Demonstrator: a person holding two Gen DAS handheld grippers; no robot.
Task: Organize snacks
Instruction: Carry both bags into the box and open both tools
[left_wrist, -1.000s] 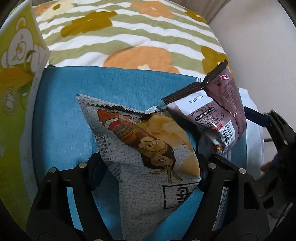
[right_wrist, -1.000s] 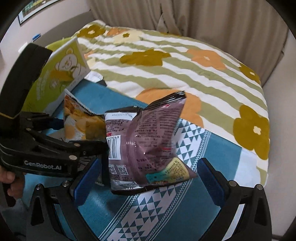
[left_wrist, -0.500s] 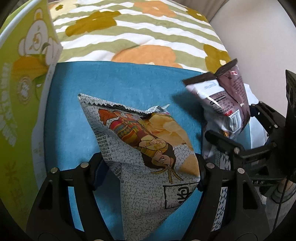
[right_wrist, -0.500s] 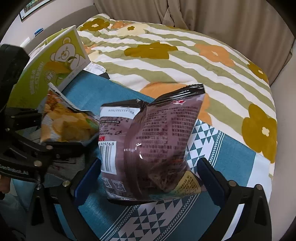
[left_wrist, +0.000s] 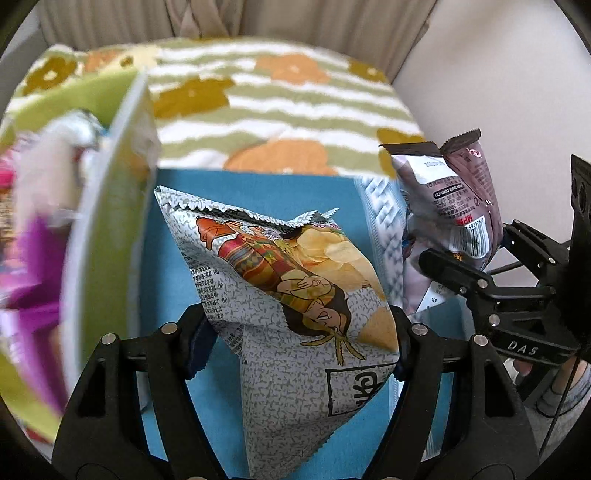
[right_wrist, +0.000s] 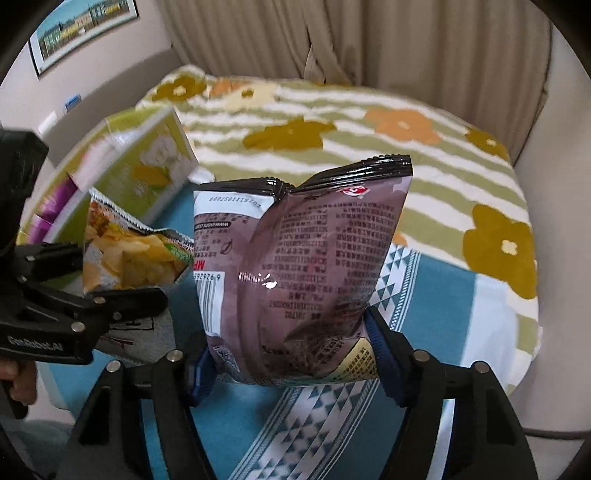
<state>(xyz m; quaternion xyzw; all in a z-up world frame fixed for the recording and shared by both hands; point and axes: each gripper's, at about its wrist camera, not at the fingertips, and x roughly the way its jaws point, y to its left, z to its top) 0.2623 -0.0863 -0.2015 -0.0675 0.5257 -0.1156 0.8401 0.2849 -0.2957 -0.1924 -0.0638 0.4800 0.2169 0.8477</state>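
Observation:
My left gripper (left_wrist: 295, 343) is shut on a grey chip bag (left_wrist: 288, 295) printed with a cartoon figure and chips, held above the blue cloth (left_wrist: 258, 192). My right gripper (right_wrist: 291, 354) is shut on a brown-purple snack bag (right_wrist: 306, 273), held upright in the air. The same brown bag shows at the right of the left wrist view (left_wrist: 454, 214), and the chip bag shows at the left of the right wrist view (right_wrist: 129, 254). A green carton with a bear print (left_wrist: 107, 221), (right_wrist: 151, 166) stands open at the left with several snack packs inside.
The blue cloth with a white triangle border (right_wrist: 332, 406) lies on a bed with a green-striped flowered cover (right_wrist: 369, 129). Curtains (right_wrist: 369, 40) hang behind the bed. A wall (left_wrist: 498, 74) is at the right.
Both grippers have risen with their bags. The view has tilted up, so the carton's open top and the curtains now show. The left gripper has moved closer to the carton.

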